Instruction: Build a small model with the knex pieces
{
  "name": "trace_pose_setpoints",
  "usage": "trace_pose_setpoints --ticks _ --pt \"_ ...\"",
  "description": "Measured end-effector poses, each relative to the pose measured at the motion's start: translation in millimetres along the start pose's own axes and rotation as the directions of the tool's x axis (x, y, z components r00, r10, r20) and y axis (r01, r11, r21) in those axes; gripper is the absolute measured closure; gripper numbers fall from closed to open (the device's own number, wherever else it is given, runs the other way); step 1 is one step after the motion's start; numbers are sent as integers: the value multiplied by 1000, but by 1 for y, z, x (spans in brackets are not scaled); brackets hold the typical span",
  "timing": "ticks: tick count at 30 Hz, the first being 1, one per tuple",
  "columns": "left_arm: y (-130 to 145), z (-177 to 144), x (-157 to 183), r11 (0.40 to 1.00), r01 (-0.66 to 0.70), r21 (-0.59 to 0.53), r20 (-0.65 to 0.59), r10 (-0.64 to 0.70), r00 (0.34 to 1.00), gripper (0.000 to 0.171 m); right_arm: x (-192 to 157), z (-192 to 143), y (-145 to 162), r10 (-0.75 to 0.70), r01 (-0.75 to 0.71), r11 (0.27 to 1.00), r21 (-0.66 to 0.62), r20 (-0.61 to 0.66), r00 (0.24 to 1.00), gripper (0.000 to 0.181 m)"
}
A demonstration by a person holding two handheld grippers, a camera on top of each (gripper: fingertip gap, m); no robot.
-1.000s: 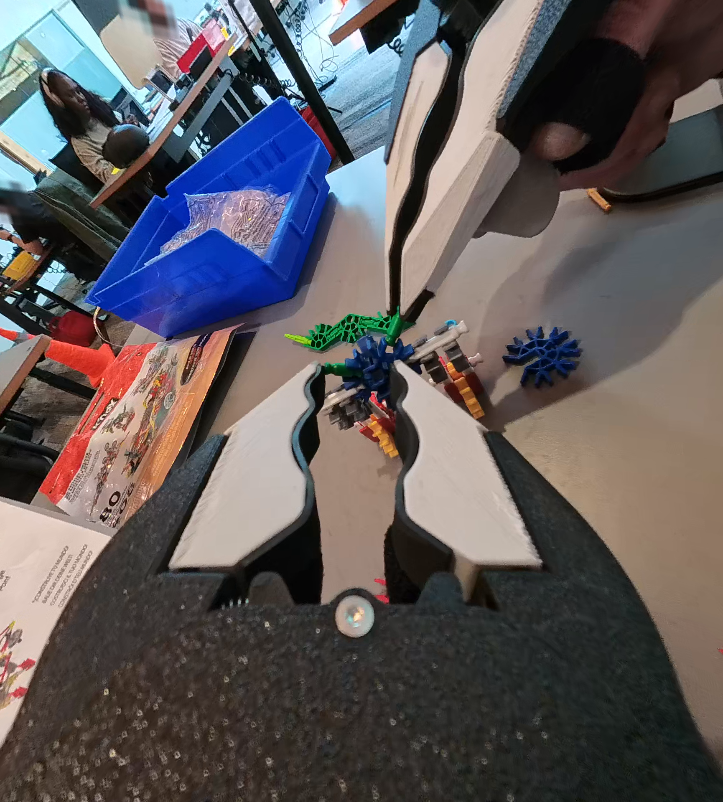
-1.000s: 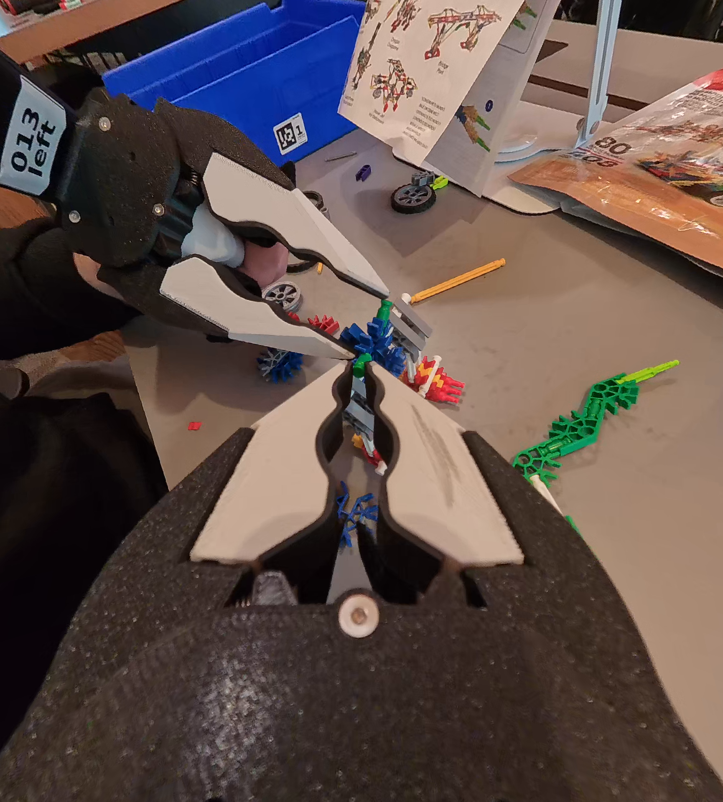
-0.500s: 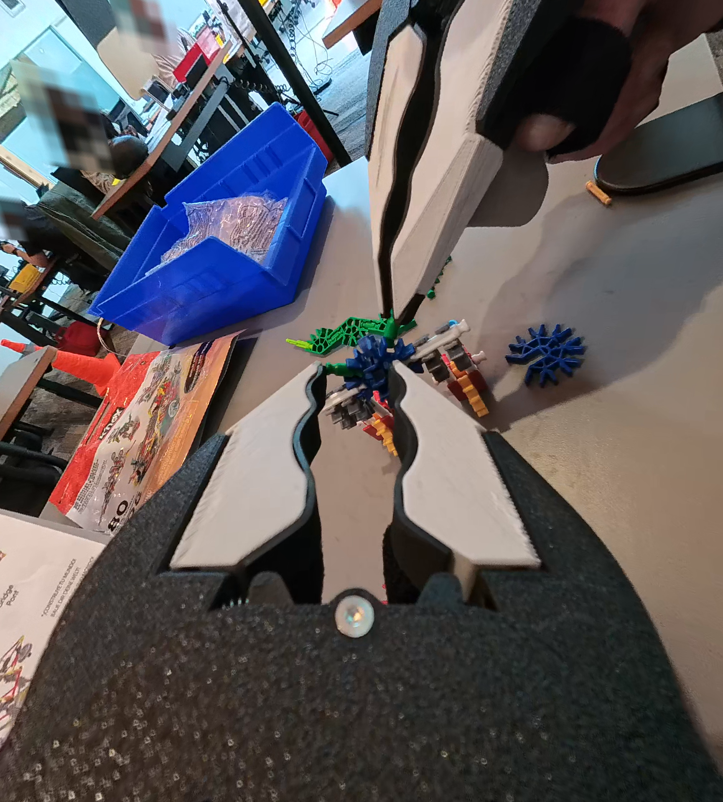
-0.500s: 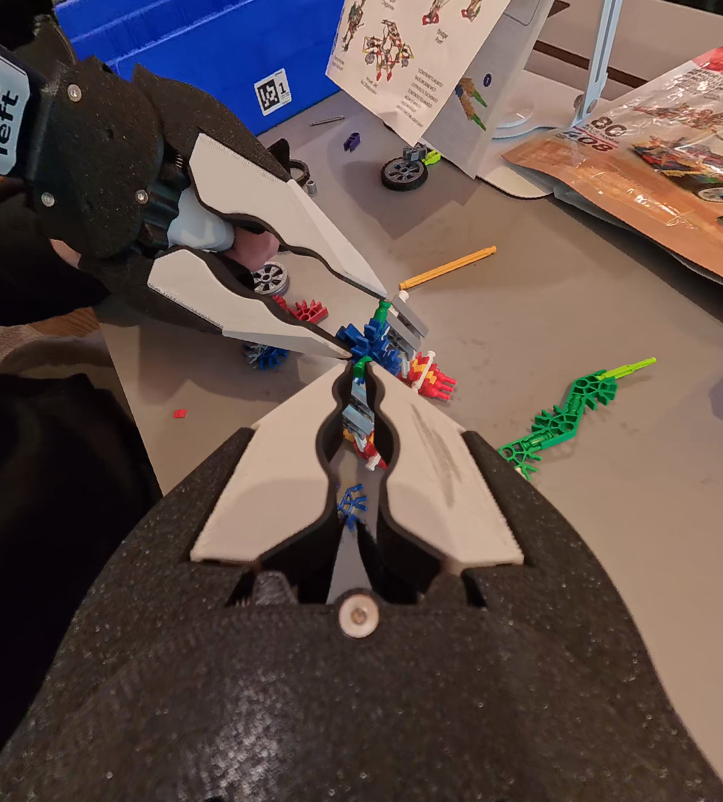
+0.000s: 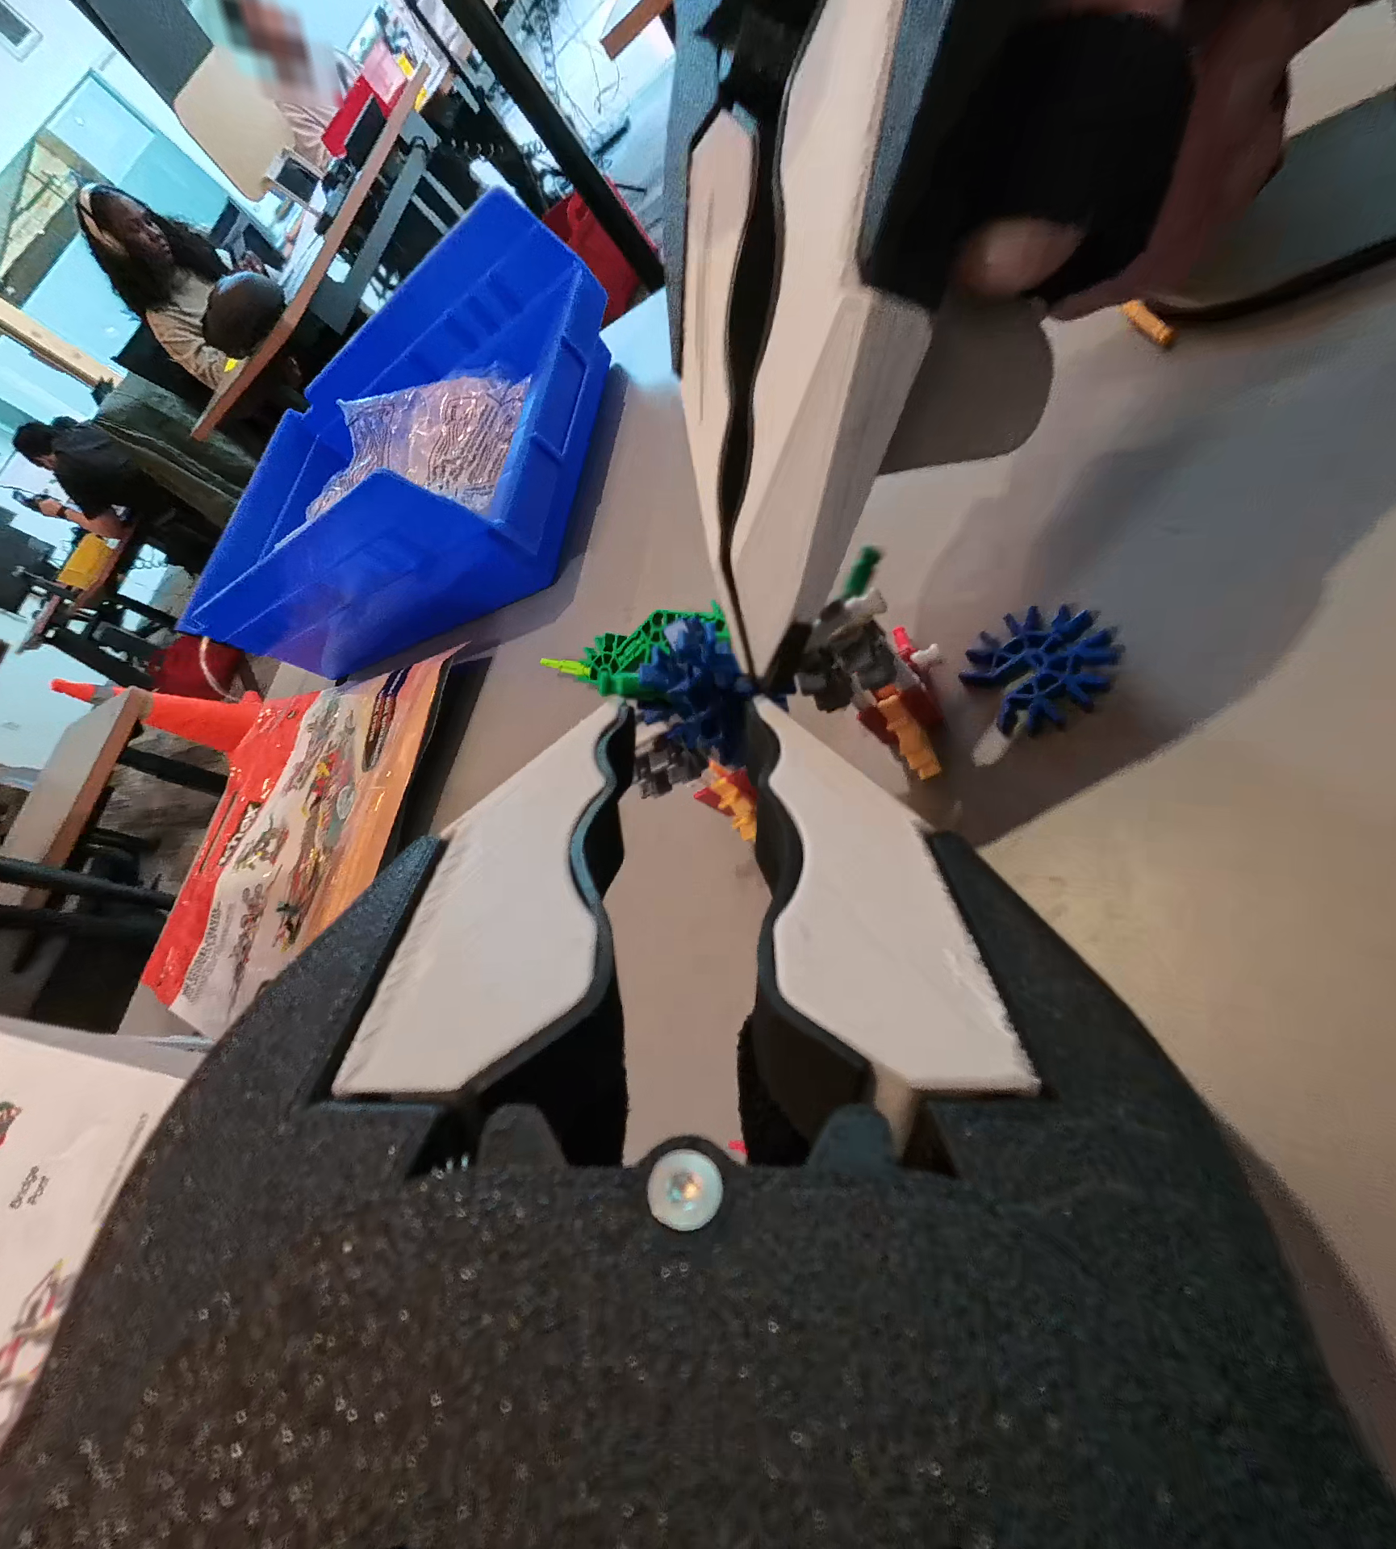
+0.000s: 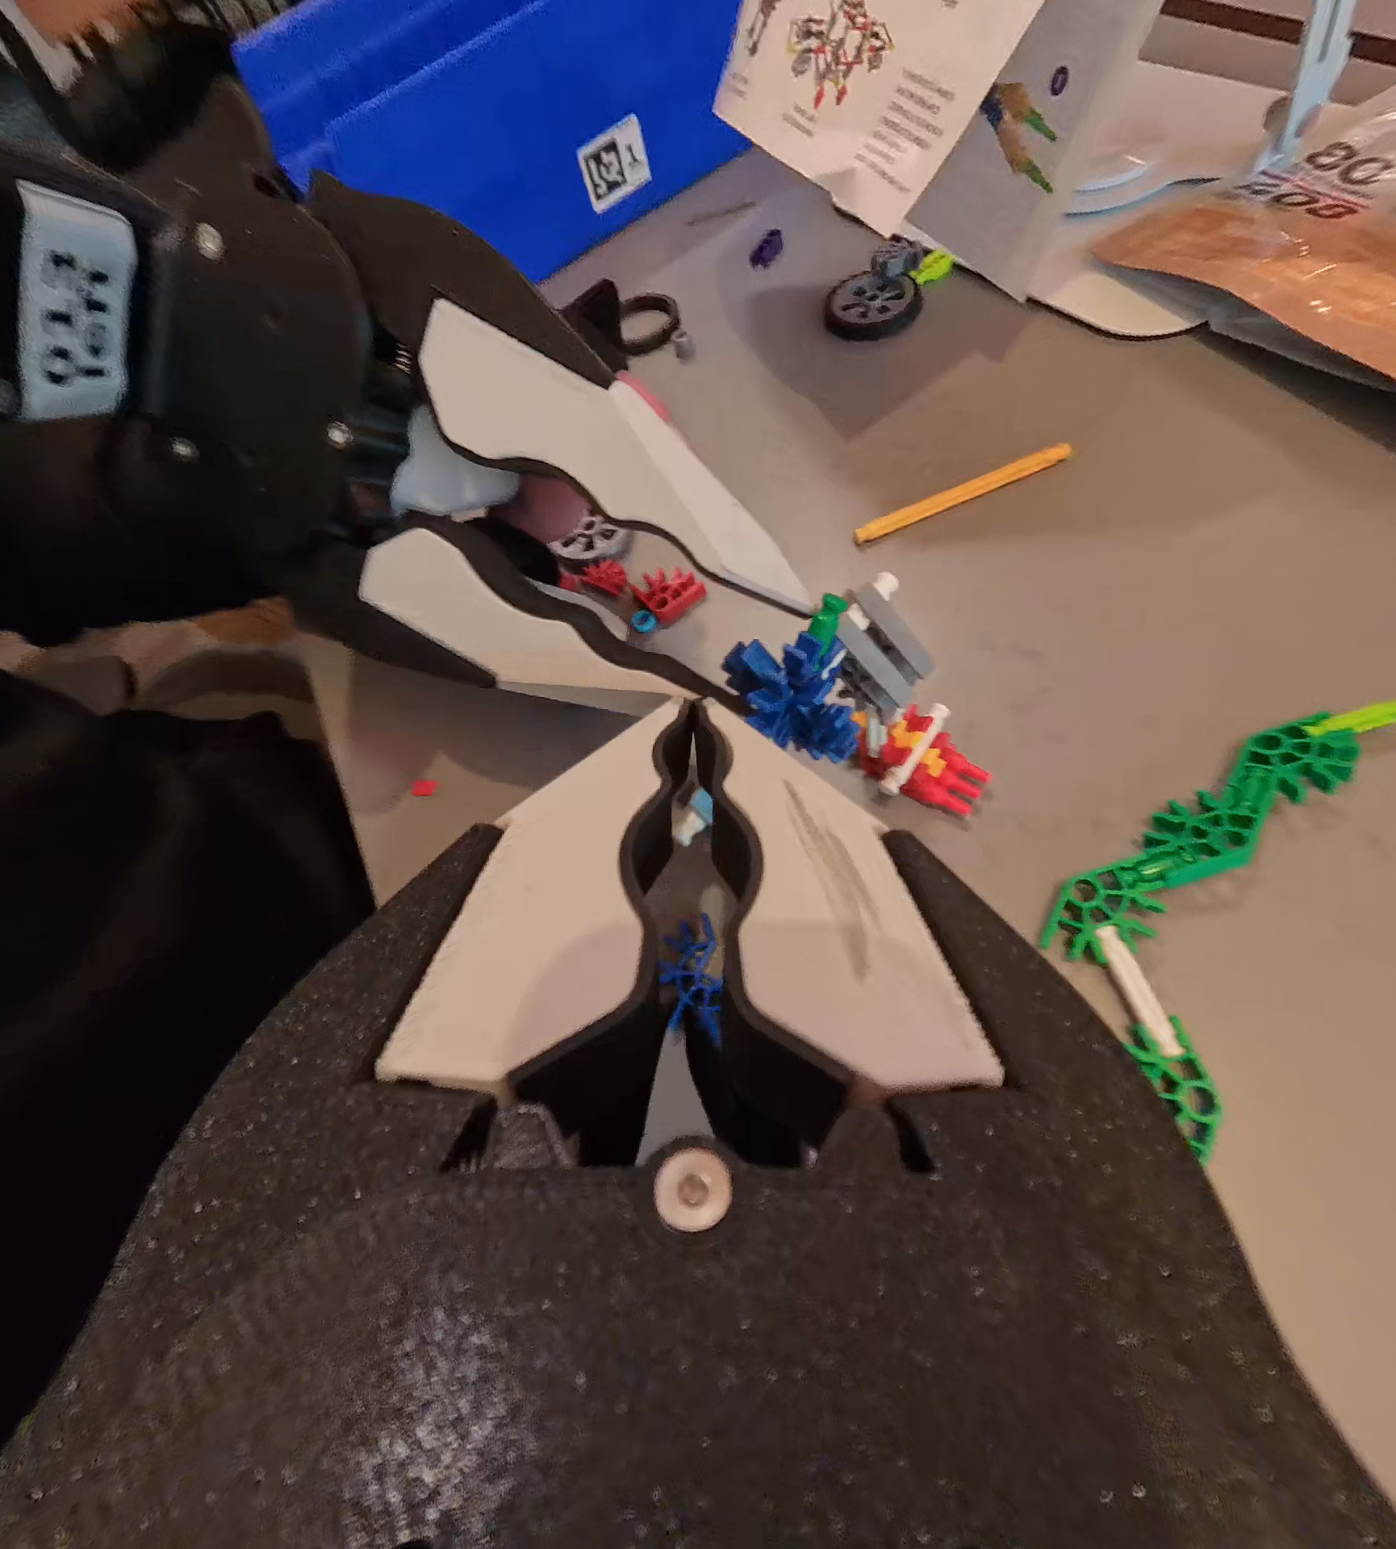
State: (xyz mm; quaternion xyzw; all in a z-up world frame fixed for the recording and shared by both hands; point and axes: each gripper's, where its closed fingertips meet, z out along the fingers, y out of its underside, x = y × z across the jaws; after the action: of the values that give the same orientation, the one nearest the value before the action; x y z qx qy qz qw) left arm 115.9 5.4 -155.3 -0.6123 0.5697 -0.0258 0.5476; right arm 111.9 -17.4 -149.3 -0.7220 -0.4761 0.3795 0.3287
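Observation:
A small toy model sits on the grey table: a blue snowflake connector (image 5: 690, 683) (image 6: 795, 696), grey pieces (image 6: 887, 645), red and yellow connectors (image 6: 921, 754) and a green rod (image 6: 825, 620). My left gripper (image 5: 690, 712) holds the model at the blue connector; in the right wrist view (image 6: 766, 652) one tip is by the green rod and the other on the blue connector. My right gripper (image 6: 690, 712) is shut and empty. It comes down from above (image 5: 749, 666), its tips at the blue connector's edge.
A blue bin (image 5: 393, 570) stands at the far side. A green lattice piece (image 6: 1214, 830), a yellow rod (image 6: 963, 494), a wheel (image 6: 871, 302), red connectors (image 6: 669, 595) and a loose blue snowflake (image 5: 1038, 670) lie around. An instruction sheet (image 6: 871, 92) and an orange bag (image 6: 1307, 277) are nearby. Both grippers' tips are close together, under 4 cm apart. About 8 cm separates my left fingertips from the loose blue snowflake (image 5: 1038, 670).
My right gripper's tips have come off the model's green and grey part and closed together, and now lie left of the model. My left gripper keeps its hold.

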Motion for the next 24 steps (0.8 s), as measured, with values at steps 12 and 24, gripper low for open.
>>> trace_pose_setpoints --ticks 12,24 --pt "11 -4 -3 999 46 5 -19 -46 999 146 43 -105 14 97 -62 989 133 -275 957 180" --pt "6 -5 -8 998 55 16 -84 -53 995 132 58 -115 108 -56 -148 944 -296 -584 809 159"
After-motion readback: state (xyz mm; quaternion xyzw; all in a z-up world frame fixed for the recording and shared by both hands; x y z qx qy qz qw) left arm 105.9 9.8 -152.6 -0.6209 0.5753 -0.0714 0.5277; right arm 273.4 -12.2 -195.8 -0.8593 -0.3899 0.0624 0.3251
